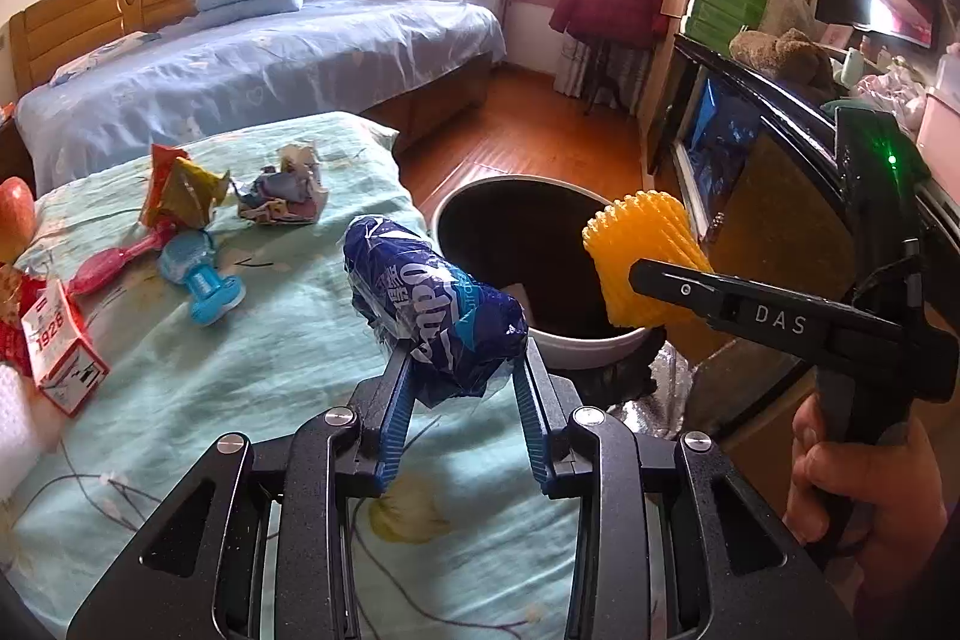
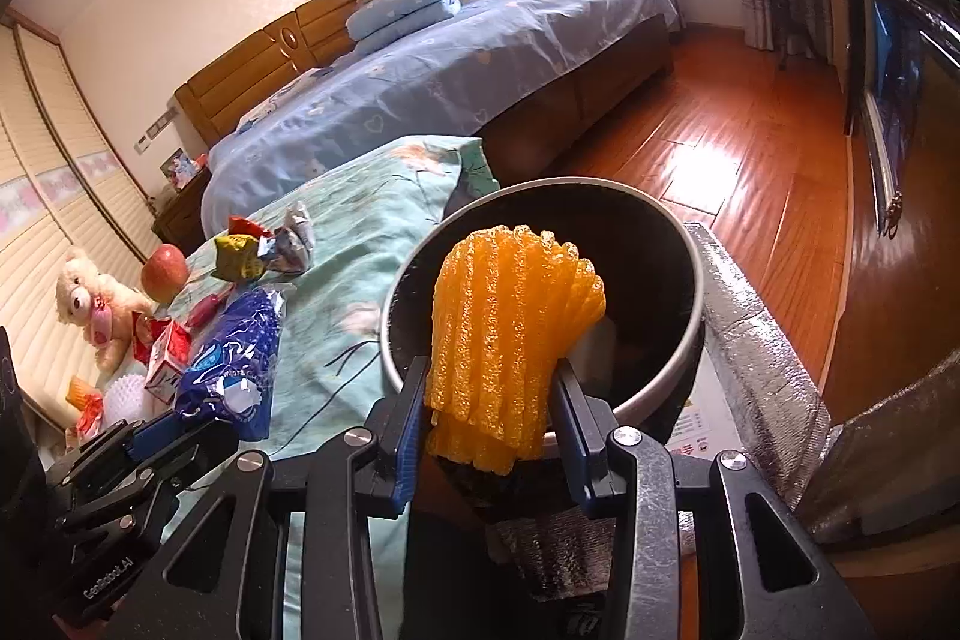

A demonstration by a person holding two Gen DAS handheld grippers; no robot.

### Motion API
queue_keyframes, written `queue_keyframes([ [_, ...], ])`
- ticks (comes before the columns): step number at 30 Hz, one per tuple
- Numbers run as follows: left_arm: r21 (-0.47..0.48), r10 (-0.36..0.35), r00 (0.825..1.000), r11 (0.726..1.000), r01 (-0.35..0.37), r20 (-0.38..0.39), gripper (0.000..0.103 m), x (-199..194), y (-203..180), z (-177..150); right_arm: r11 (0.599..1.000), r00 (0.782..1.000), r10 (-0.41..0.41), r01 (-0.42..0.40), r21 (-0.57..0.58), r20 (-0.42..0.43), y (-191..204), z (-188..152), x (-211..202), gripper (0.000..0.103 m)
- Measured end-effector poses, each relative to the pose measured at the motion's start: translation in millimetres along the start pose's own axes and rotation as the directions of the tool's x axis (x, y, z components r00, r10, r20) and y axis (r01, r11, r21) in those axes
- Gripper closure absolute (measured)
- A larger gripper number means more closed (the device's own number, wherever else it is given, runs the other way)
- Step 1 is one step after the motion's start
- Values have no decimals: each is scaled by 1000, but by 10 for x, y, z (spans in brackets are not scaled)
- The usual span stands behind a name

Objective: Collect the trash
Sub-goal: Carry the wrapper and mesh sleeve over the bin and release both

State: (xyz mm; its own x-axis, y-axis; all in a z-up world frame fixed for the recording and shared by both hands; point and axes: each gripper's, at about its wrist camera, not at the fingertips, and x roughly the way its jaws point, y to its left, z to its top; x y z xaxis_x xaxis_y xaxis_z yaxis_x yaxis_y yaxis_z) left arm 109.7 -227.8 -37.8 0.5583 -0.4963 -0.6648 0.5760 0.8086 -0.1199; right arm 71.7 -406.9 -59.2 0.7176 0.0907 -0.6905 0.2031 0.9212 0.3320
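My left gripper (image 1: pixel 462 370) is shut on a crumpled blue plastic wrapper (image 1: pixel 432 304), held above the edge of the teal-covered bed beside the round black-lined trash bin (image 1: pixel 576 352). Over the bin's right side my right gripper (image 2: pixel 492 388) is shut on an orange foam fruit net (image 2: pixel 510 328); that net (image 1: pixel 642 256) also shows in the left wrist view. In the right wrist view the bin (image 2: pixel 690 340) lies directly behind the net, and the blue wrapper (image 2: pixel 234 358) hangs at the left. Crumpled snack wrappers (image 1: pixel 180 190) and a paper wad (image 1: pixel 288 196) lie on the bed.
On the teal cover (image 1: pixel 240 370) lie a pink and blue toy (image 1: pixel 198 274), a red-and-white carton (image 1: pixel 60 346), an apple (image 2: pixel 165 265) and a teddy bear (image 2: pixel 90 304). A dark cabinet (image 1: pixel 774 148) stands right of the bin, with wooden floor (image 2: pixel 720 148) and a blue bed (image 1: pixel 270 58) beyond.
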Motion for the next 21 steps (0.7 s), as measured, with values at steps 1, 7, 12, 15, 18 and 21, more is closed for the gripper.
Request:
queue_keyframes([
  [1, 2, -3, 1000, 1000, 3, -2, 72, 11, -8, 4, 1000, 1000, -1, 1, 0, 0, -11, 7, 4, 64],
  [7, 14, -22, 1000, 1000, 22, -9, 72, 80, -67, 49, 1000, 1000, -12, 12, 0, -7, -87, 43, 45, 64],
  [12, 20, -37, 999, 999, 38, -18, 72, 148, -104, 109, 1000, 1000, -20, 20, -4, -14, -127, 92, 98, 64],
  [15, 23, -46, 999, 999, 47, -20, 72, 184, -141, 149, 1000, 1000, -25, 25, -3, -18, -160, 123, 121, 64],
  [18, 30, -56, 998, 998, 57, -28, 72, 242, -181, 187, 1000, 999, -31, 31, 2, -18, -207, 155, 135, 64],
  [21, 38, -63, 997, 997, 64, -35, 72, 298, -213, 220, 999, 999, -36, 36, 5, -22, -247, 191, 157, 64],
])
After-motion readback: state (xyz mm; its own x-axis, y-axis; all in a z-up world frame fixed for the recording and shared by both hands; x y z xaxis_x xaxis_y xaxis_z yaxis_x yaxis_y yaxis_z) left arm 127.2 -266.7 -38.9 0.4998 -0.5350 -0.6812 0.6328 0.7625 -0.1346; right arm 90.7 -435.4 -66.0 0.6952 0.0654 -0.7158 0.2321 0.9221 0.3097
